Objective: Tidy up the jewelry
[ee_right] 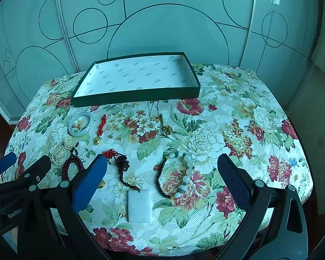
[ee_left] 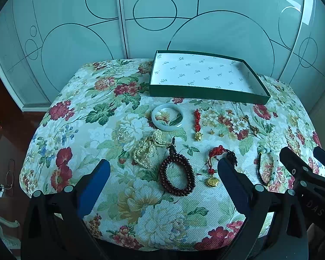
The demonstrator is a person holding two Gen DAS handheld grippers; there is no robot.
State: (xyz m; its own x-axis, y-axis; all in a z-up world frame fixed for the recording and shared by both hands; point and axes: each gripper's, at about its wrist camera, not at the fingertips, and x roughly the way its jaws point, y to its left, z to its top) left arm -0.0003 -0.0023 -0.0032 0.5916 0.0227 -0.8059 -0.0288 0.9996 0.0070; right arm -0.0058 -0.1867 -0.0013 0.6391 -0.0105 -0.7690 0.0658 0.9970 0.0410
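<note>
Two handheld grippers, left (ee_left: 162,179) and right (ee_right: 162,177), are hovering with fingers spread wide and grasping nothing above jewelry lying loose on the floral-cloth table (ee_right: 238,117), seemingly awaiting transfer into the empty green cardboard tray (ee_right: 140,94) sitting at the far side.

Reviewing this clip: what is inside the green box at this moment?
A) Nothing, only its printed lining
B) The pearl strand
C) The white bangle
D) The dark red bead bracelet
A: the green box shows only its printed white lining, while the white bangle, dark red bead bracelet and pearl strand lie on the floral cloth in front of it.
</note>
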